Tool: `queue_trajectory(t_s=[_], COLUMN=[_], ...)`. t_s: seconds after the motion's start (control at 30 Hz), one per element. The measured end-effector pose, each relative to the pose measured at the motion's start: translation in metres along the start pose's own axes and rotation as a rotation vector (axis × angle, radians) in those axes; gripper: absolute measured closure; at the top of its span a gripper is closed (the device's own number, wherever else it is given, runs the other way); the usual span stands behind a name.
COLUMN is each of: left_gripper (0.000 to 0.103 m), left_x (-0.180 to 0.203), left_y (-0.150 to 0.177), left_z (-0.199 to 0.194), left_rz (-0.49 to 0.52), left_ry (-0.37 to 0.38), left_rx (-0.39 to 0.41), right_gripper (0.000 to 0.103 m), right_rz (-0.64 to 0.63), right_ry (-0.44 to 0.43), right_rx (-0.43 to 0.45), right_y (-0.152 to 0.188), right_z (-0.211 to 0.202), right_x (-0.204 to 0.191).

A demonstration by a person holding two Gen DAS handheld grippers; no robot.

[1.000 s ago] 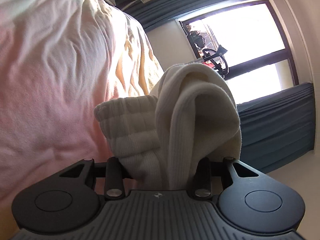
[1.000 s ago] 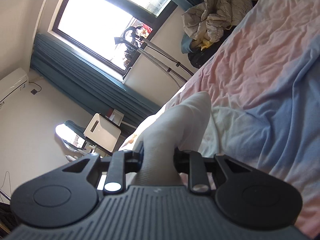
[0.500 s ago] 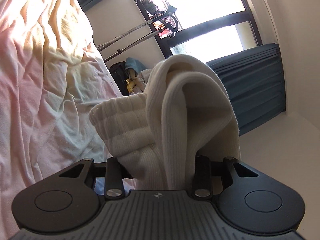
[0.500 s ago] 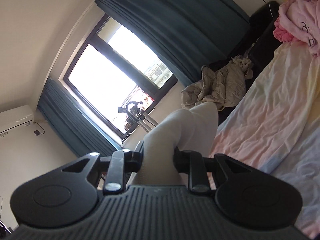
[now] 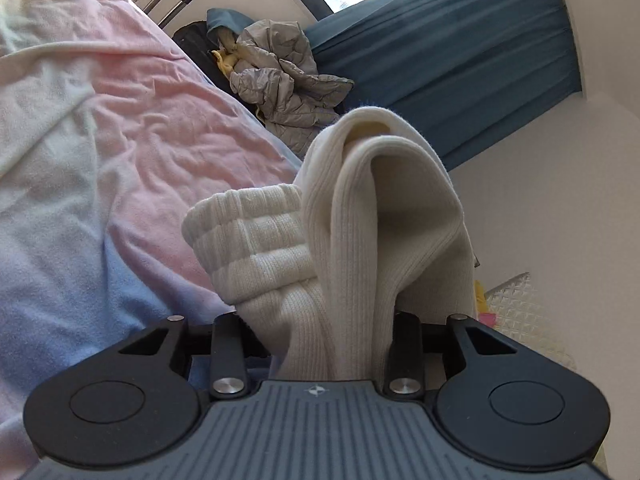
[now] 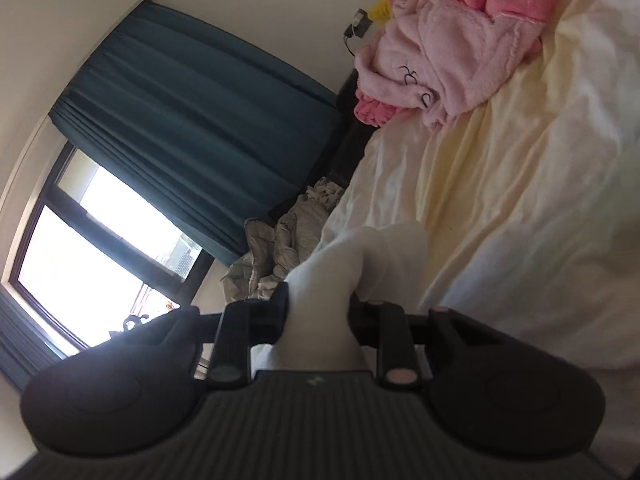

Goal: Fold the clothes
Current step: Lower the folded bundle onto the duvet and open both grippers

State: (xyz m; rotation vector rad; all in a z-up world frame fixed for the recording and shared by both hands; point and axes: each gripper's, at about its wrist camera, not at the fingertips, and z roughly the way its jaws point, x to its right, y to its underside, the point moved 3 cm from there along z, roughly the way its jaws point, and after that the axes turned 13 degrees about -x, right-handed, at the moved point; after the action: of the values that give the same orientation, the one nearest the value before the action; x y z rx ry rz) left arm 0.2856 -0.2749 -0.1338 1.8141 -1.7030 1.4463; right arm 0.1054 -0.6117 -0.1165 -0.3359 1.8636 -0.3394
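a rumpled bedsheet (image 5: 132,128), pink fading to pale blue and white, covers the left of the left wrist view. beyond its far edge a grey puffy jacket (image 5: 280,84) lies heaped beside a teal curtain (image 5: 448,60). in the right wrist view a pink fleece robe (image 6: 444,44) lies bunched at the far end of the bed, and a bright window (image 6: 84,248) is at left.

A bed sheet (image 5: 132,128), pastel pink shading to blue, is seen filling the left of the left wrist view, with a grey quilted jacket (image 5: 280,80) heaped at top centre before a teal curtain (image 5: 460,68) and a white wall (image 5: 560,200) at right. In the right wrist view a bright dark-framed window (image 6: 80,264) is seen at lower left, daylight blown out. A pink fleece robe (image 6: 448,52) is piled at upper right on cream bedding (image 6: 520,184).
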Motion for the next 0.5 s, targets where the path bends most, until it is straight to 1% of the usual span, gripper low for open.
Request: queue_trajectory(t_s=[0.03, 0.07, 0.13, 0.23, 0.33, 0.37, 0.4, 0.43, 0.47, 0.5], left_gripper=[0.060, 0.059, 0.057, 0.056, 0.054, 0.051, 0.050, 0.048, 0.042, 0.031], left_x=[-0.007, -0.012, -0.022, -0.018, -0.008, -0.005, -0.003, 0.000, 0.004, 0.008], left_y=[0.002, 0.004, 0.005, 0.004, 0.002, 0.002, 0.003, 0.004, 0.006, 0.007], left_z=[0.005, 0.008, 0.009, 0.005, -0.003, -0.007, -0.010, -0.016, -0.022, -0.030], left_rz=[0.005, 0.005, 0.000, 0.034, 0.078, 0.088, 0.093, 0.099, 0.114, 0.135], left_ry=[-0.008, -0.006, 0.009, -0.008, -0.050, -0.066, -0.082, -0.109, -0.137, -0.163], left_rx=[-0.008, -0.015, -0.027, -0.060, -0.112, -0.129, -0.145, -0.168, -0.183, -0.182], right_gripper=[0.076, 0.075, 0.074, 0.074, 0.071, 0.066, 0.063, 0.061, 0.058, 0.056], right_rz=[0.104, 0.158, 0.219, 0.247, 0.204, 0.192, 0.179, 0.145, 0.111, 0.083], right_ry=[0.053, 0.100, 0.122, 0.106, 0.141, 0.157, 0.172, 0.192, 0.212, 0.221], right_rx=[-0.059, -0.106, -0.140, -0.141, -0.126, -0.119, -0.112, -0.087, -0.063, -0.050], right_y=[0.005, 0.010, 0.020, 0.022, 0.025, 0.026, 0.027, 0.026, 0.024, 0.023], right_z=[0.010, 0.018, 0.026, 0.029, 0.025, 0.023, 0.020, 0.013, 0.005, 0.000], right_x=[0.022, 0.037, 0.058, 0.063, 0.053, 0.049, 0.046, 0.037, 0.027, 0.020])
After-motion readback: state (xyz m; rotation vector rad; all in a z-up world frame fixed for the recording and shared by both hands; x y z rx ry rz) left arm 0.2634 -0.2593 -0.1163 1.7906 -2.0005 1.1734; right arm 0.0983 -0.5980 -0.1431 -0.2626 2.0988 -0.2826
